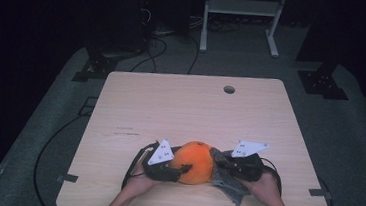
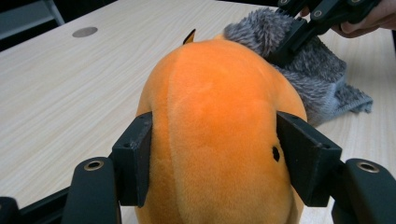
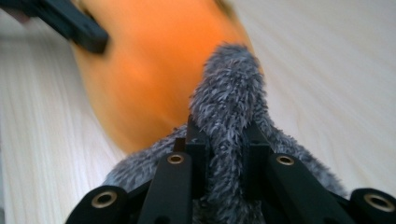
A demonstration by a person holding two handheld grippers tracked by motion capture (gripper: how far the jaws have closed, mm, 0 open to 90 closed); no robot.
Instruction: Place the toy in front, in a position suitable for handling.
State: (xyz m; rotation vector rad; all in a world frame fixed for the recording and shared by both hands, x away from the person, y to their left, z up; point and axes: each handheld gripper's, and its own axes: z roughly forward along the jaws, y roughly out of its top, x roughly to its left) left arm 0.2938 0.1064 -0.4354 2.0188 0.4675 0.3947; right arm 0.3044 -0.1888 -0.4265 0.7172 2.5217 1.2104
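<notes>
An orange plush toy (image 1: pixel 193 162) is held near the front edge of the table (image 1: pixel 190 108), between the two hands, while a grey cloth (image 1: pixel 226 182) is brought against its right side. The left claw (image 1: pixel 184 170) is clamped on the toy: in the left gripper view its two black jaws press into the plush (image 2: pixel 219 135) on either side, and the soft body bulges between them. The grip appears meant to steady the toy, which is round and would likely roll or slide if pushed from one side alone.

The right claw (image 1: pixel 218 159) is closed on a bunched fold of the cloth. In the right gripper view the fold (image 3: pixel 229 112) is pinched tight between the jaws and stands up past their tips, its fuzzy end touching the orange plush (image 3: pixel 140 79). The rest of the cloth is left trailing on the table beside the toy, under the right hand (image 1: pixel 264 185). Gathering the fabric into a firm ridge is judged to give a wiping edge that can be rubbed over the toy's surface; a loose sheet would only drag.

The work in hand is taken to be wiping or cleaning the toy with the cloth. The far half of the table, with its cable hole (image 1: pixel 229 89), is not in use.
</notes>
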